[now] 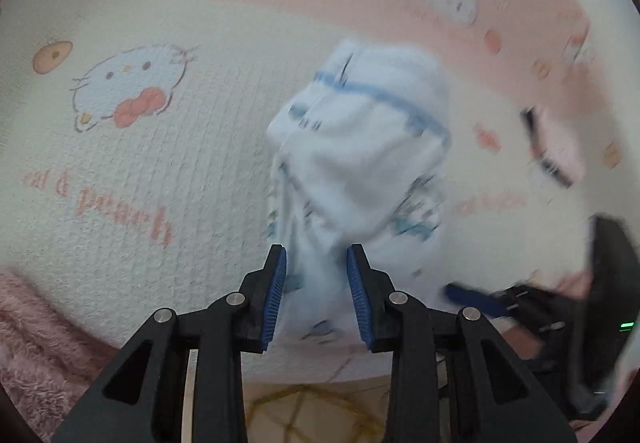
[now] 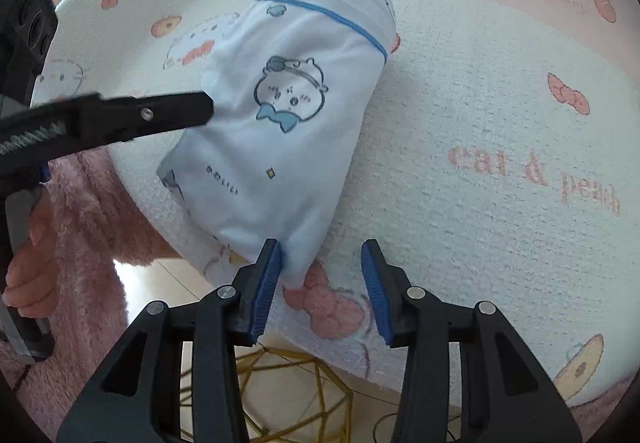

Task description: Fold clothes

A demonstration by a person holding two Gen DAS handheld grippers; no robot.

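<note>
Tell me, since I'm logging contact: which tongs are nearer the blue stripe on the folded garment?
Left. The left tongs reach the garment's side, closer to the blue stripe; the right tongs sit at its opposite end.

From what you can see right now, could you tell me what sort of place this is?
Probably a home, perhaps a living room or bedroom: a round table under a cartoon-cat cloth, a small printed garment lying on it, and a fluffy pink sleeve beside it.
</note>
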